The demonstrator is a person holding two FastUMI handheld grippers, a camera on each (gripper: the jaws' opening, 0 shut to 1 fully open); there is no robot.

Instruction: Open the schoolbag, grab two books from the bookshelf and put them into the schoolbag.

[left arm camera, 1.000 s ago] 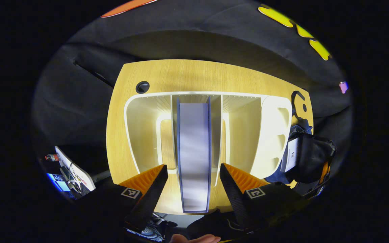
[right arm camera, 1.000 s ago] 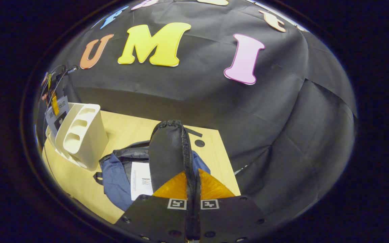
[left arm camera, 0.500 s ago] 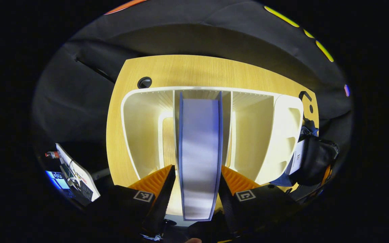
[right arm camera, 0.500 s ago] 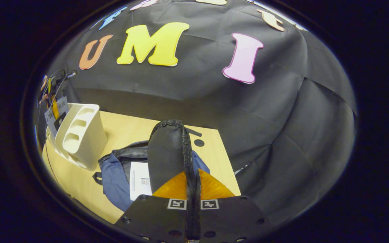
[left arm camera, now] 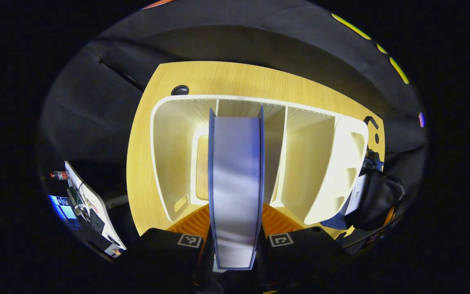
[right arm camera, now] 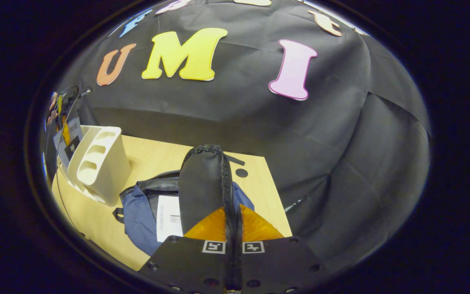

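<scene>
In the left gripper view, the left gripper point(left arm camera: 235, 237) is pressed onto a book point(left arm camera: 235, 192), one ribbed finger on each cover; the book stands upright, page edges pale and smooth, in the middle bay of the bookshelf point(left arm camera: 333, 163), a rounded cream plastic rack on the wood-grain table point(left arm camera: 235, 79); the fingertips are hidden behind the covers. In the right gripper view, the right gripper point(right arm camera: 233, 228) pinches the raised black flap point(right arm camera: 202, 183) of the schoolbag point(right arm camera: 141, 216) along its zipper; the blue fabric bag lies open on the table, right of the bookshelf, a white book point(right arm camera: 169, 216) inside, partly covered by the flap.
</scene>
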